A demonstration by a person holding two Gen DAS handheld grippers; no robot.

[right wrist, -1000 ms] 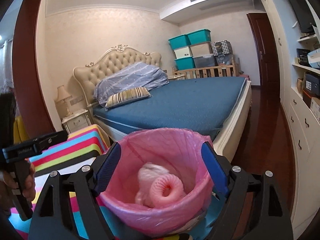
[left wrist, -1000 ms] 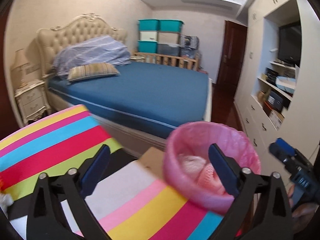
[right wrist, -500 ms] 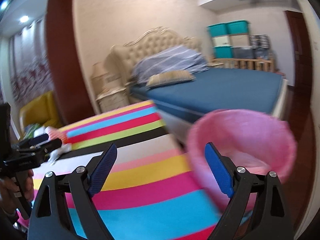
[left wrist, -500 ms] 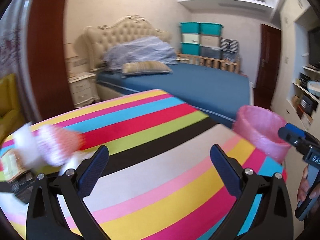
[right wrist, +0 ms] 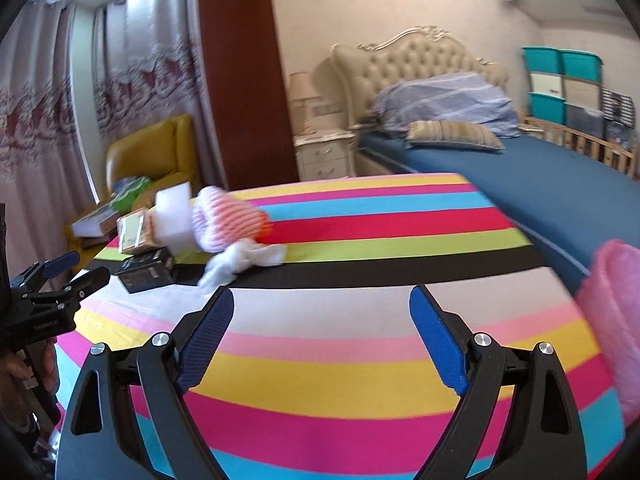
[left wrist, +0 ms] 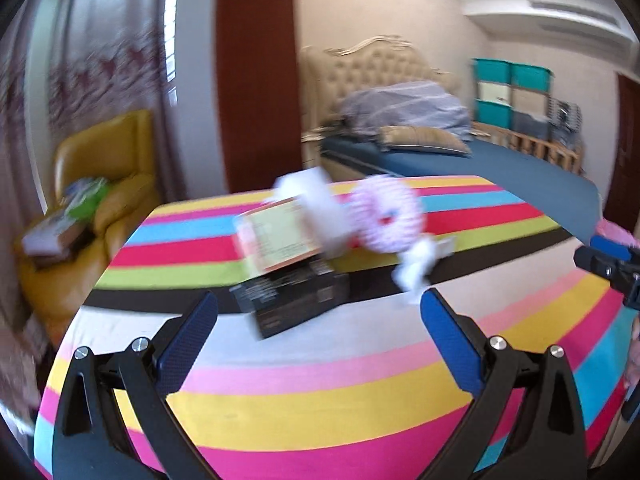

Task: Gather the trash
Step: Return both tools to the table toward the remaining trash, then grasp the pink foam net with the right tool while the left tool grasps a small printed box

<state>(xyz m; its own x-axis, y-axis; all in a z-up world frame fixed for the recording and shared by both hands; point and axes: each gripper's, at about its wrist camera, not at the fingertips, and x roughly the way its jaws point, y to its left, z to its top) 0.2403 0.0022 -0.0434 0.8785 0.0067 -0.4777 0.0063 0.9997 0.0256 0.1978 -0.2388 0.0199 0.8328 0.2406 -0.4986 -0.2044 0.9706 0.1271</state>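
A pile of trash lies on the far left part of the striped tablecloth (left wrist: 320, 400). It holds a black box (left wrist: 288, 300), a yellow-pink carton (left wrist: 276, 236), a white foam block (left wrist: 316, 204), a pink-white foam net (left wrist: 388, 216) and a crumpled tissue (left wrist: 416, 264). My left gripper (left wrist: 319, 306) is open and empty, a short way before the black box. My right gripper (right wrist: 322, 298) hangs open and empty over the cloth, with the tissue (right wrist: 240, 260) and foam net (right wrist: 228, 220) ahead to its left. The pink-lined bin (right wrist: 616, 320) stands at the table's right edge.
A yellow armchair (right wrist: 148, 152) with boxes and bags on it stands behind the table's left side. A blue bed (right wrist: 520, 176) and a nightstand (right wrist: 324, 156) lie beyond the table. A brown pillar (right wrist: 240, 72) and curtains are behind. A hand (right wrist: 24, 368) holds the left gripper (right wrist: 60, 276).
Both views have swung left, from the pink bin to the trash pile. The bin has slid to the right edge. Both grippers stay open and empty.
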